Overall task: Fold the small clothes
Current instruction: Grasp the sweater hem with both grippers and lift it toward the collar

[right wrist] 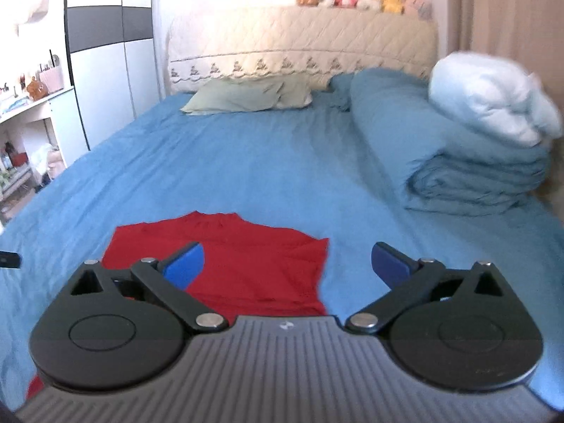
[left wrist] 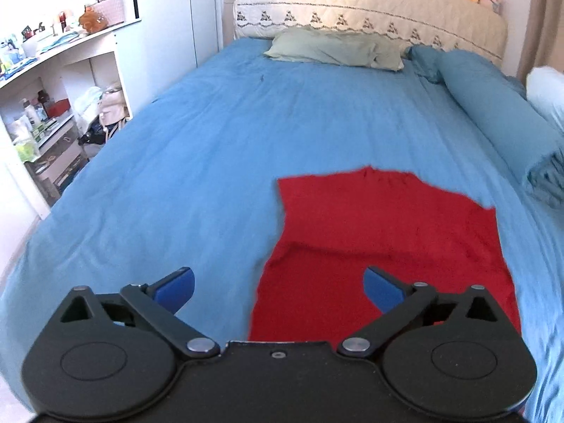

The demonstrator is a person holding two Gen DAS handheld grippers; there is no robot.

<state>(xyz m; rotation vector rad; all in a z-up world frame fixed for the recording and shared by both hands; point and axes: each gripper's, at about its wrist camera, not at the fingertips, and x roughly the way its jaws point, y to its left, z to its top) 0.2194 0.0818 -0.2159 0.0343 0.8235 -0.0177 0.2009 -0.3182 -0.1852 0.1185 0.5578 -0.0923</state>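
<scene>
Left wrist view shows the red garment (left wrist: 384, 246) lying flat near the blue bed's (left wrist: 211, 141) foot edge, with bare sheet beyond it. Left gripper (left wrist: 278, 287) and right gripper (right wrist: 287, 264) hover above it, jaws spread, empty.

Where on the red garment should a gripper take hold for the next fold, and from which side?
Probably the far corners of the red garment. It lies flat on the blue bedsheet, so come down from above at each side edge, left gripper and right gripper both open, pinching the edge.
</scene>
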